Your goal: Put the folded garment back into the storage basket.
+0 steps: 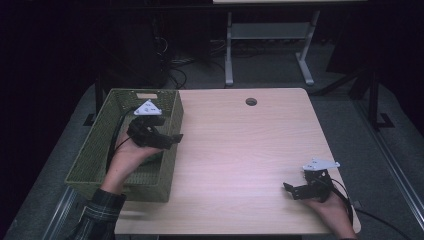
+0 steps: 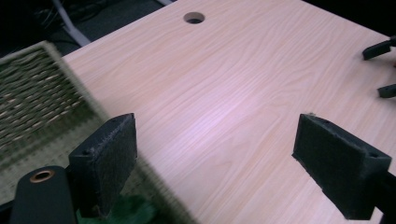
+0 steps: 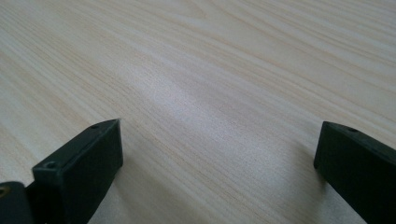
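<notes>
Presently the left gripper [image 1: 172,138] hung over the right-hand wall of the green woven basket [image 1: 95,150] at the table's left side, its jaws spread wide and holding nothing, pointing out across the bare wooden tabletop [image 1: 240,150]. In the left gripper view a dark green, leafy-looking item [image 2: 133,209] showed low inside the basket just beneath the near pad [image 2: 105,158]; too little of it was visible to name it. The right gripper [image 1: 292,190] rested low at the table's near right corner, jaws likewise fully apart and empty, with only wood grain between its pads [image 3: 86,161] in the right gripper view. Judged risks: the left gripper sat close above the basket rim, so a careless descent or sideways sweep could catch a pad on the weave and drag or tip the light basket toward the table edge. Its trailing cable [image 1: 114,145] ran across the basket's interior and could snag the wall. The cable hole [image 1: 251,101] lay well apart from both grippers.
</notes>
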{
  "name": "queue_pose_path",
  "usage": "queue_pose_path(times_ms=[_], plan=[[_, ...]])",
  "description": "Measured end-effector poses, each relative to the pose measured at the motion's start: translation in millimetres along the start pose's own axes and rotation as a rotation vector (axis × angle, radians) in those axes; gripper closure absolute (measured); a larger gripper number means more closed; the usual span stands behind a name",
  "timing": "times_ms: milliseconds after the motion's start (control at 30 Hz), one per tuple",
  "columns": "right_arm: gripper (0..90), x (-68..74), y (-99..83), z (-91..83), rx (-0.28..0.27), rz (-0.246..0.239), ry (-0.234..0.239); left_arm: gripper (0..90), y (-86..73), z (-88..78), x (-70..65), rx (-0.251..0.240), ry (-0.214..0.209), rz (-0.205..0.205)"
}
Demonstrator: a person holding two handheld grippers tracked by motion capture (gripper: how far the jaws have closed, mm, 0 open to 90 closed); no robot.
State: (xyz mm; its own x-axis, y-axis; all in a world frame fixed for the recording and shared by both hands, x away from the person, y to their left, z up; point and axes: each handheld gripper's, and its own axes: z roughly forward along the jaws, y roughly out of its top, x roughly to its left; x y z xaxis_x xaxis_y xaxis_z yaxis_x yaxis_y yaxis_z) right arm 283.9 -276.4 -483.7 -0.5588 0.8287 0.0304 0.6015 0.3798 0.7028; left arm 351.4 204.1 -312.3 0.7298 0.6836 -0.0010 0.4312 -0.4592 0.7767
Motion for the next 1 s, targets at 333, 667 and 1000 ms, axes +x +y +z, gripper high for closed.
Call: queue_pose_path(times_ms=[333, 667, 1000], plan=[[0.9, 0.0, 0.0, -0.1, 0.001, -0.001, 0.000, 13.2, 9.9, 27.4, -38.5, -0.008, -0.058, 0.037], [0.9, 0.0, 0.0, 0.0, 0.000, 0.000, 0.000, 13.2, 11.3, 60.5, -74.2, -0.015, -0.082, 0.068], [0.9, 0.2, 0.0, -0.2, 0.002, -0.003, 0.003, 13.2, -5.1, 98.2, -95.2, 0.020, -0.094, 0.074]])
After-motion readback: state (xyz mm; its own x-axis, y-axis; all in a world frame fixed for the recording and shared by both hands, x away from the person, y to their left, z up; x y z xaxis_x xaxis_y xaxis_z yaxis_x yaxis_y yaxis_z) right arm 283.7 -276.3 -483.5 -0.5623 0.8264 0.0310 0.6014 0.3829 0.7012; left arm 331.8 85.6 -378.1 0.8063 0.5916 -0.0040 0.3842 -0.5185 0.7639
